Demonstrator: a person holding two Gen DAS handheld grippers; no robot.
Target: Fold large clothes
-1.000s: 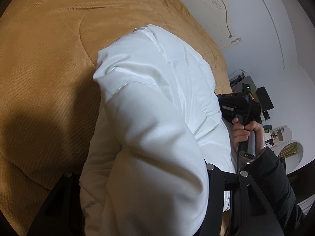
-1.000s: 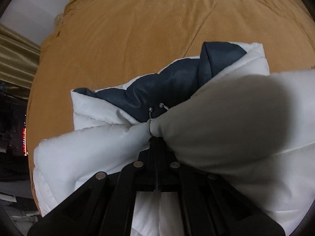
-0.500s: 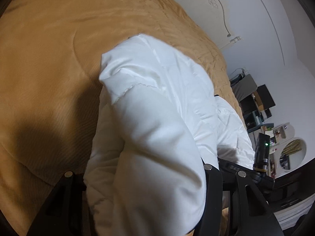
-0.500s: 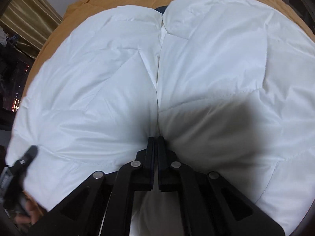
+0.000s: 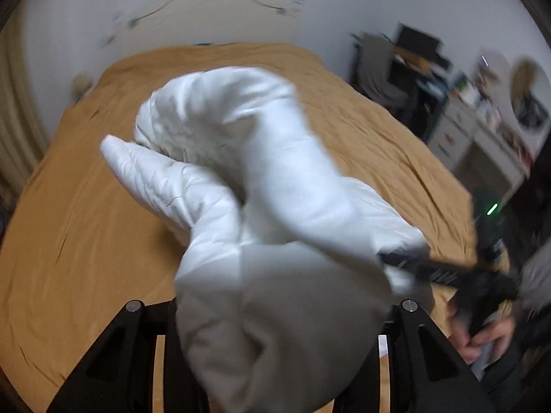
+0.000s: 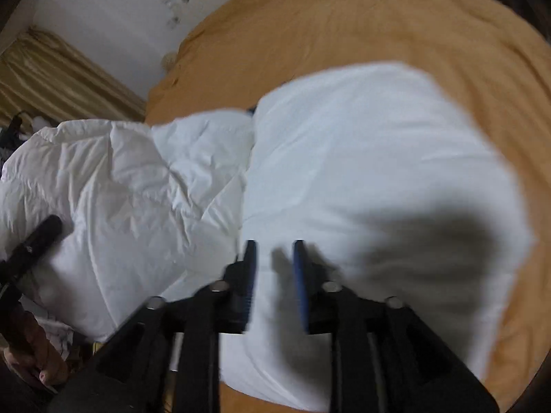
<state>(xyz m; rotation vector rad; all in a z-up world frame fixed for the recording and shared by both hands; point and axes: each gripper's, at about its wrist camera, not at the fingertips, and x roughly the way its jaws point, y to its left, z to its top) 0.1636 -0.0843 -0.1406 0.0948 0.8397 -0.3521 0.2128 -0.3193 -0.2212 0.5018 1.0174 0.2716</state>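
White jacket (image 5: pixel 275 206) bunched in left gripper (image 5: pixel 275 309)

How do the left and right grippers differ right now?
The left gripper is shut on a thick bunch of the white jacket, lifting it. The right gripper is open; its fingers have just been opening, pinching nothing. Both are above the tan bedspread.

Home bedroom. Large bed (image 5: pixel 86 241) under mustard-yellow quilted cover fills middle. Behind bed, white wall with curved moulded headboard panel (image 5: pixel 213 3). Left of bed, gold pleated curtain (image 6: pixel 58 79). Right of bed, dark cluttered shelves (image 5: pixel 409 65), then white dresser with drawers (image 5: pixel 482 144) and arched mirror (image 5: pixel 530 103) above it. White puffy coat (image 6: pixel 344 158) lies on bed cover.
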